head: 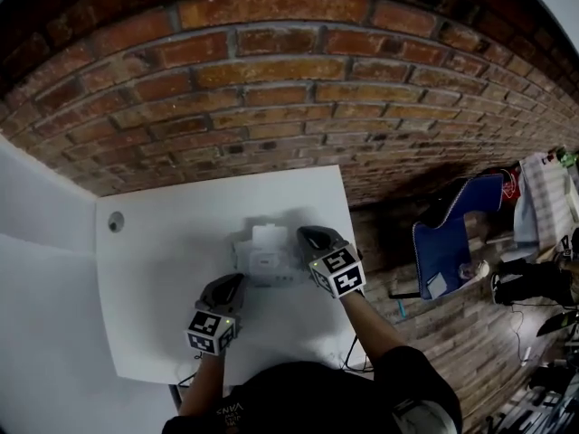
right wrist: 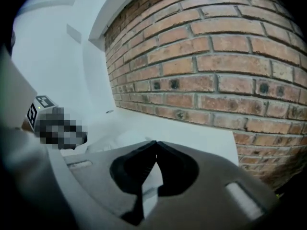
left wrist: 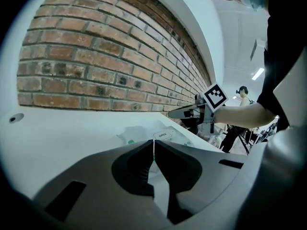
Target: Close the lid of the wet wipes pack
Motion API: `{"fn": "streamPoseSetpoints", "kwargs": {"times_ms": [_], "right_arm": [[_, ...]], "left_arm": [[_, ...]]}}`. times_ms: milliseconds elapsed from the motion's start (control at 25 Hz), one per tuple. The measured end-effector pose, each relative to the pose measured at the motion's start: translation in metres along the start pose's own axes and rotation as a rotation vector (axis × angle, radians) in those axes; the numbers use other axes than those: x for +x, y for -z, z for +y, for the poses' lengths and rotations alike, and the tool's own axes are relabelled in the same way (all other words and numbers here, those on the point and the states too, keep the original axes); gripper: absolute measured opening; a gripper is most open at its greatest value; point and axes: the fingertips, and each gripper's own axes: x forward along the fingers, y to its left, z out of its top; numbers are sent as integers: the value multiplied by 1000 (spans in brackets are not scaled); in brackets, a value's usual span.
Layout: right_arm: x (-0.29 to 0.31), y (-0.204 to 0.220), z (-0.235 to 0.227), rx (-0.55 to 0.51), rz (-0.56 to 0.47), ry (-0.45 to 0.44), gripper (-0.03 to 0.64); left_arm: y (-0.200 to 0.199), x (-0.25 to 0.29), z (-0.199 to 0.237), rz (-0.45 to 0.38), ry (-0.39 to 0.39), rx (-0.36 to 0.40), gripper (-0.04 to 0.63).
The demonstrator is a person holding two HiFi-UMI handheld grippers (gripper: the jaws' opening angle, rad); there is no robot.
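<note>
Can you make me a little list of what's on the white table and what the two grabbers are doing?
Table: white, next to a brick wall
On it: wet wipes pack, near the middle
Lid: looks flipped up, not closed yet
Left gripper: jaws together, by the pack's near left side
Right gripper: jaws together, by the pack's right side, near the lid

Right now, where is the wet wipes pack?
In the head view the wet wipes pack lies on the white table, with the right gripper beside its right edge and the left gripper by its near left corner.
</note>
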Motion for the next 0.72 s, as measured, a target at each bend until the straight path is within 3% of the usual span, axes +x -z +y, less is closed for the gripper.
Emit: {"fn": "streamPoseSetpoints", "kwargs": {"times_ms": [720], "right_arm": [[51, 33, -17, -23, 153, -120, -2]], "left_arm": [[17, 10, -2, 78, 20, -33, 9]]}}
